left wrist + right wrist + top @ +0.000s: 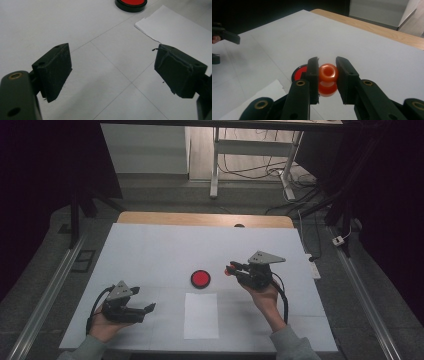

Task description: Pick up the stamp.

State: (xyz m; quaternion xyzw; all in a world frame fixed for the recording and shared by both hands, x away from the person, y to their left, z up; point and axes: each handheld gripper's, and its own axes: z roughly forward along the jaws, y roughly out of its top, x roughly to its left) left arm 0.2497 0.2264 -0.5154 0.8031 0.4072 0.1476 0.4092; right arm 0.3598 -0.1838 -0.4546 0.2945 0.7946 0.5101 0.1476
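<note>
My right gripper (326, 68) is shut on a small orange spool-shaped piece (328, 78), held above the white table; in the high view the right gripper (234, 268) points left with the orange piece (229, 270) at its tips, just right of a red disc in a black ring (200, 278). The red disc (299, 73) lies on the table behind the left jaw. My left gripper (149, 308) rests low at the front left, and its jaws stand wide apart with nothing between them. In its own view the left gripper (112, 70) faces the red disc (131, 3).
A white sheet of paper (201, 315) lies near the front edge, below the disc; the paper (175, 27) also shows ahead of the left gripper. The white table cover (165, 245) ends at a wooden strip (205, 219) at the back. Table legs and cables stand beyond.
</note>
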